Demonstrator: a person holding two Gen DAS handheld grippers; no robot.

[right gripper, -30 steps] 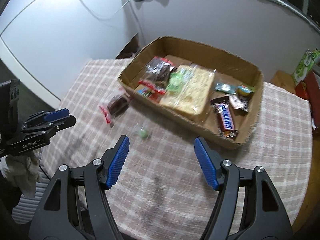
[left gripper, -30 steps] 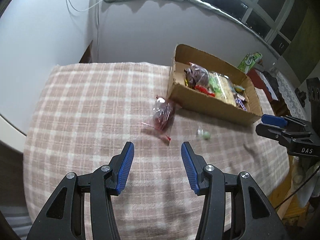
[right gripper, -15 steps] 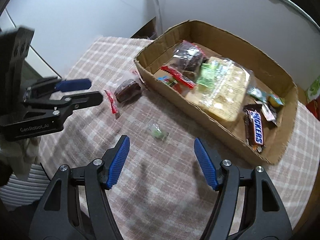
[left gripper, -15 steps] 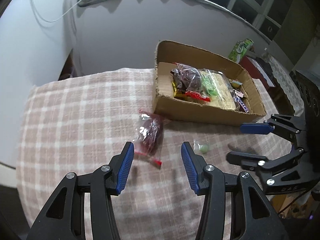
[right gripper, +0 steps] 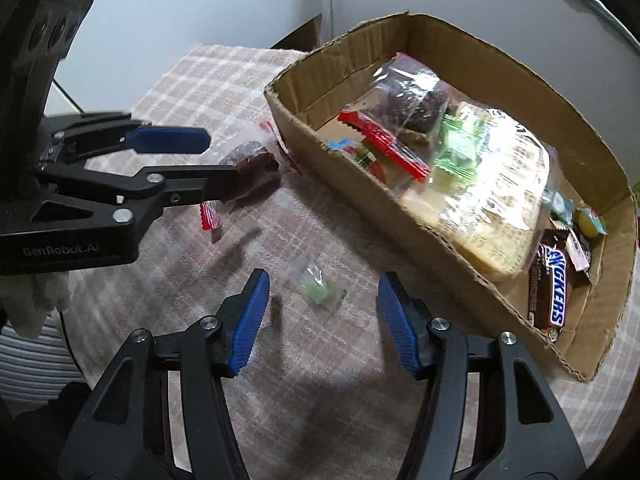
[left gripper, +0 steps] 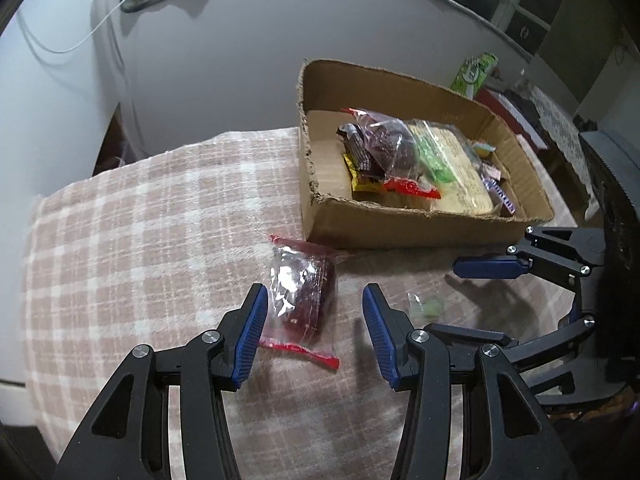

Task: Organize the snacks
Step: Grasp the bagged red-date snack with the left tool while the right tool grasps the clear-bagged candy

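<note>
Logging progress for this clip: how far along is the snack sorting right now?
Mostly done: the cardboard box already holds several packs, including a Snickers bar. In hand: nothing gripped yet. The left tool is open around the clear bag with a dark snack, and the right tool is open around the small green candy. Left: grip both and move them from the checked tablecloth into the box.
</note>
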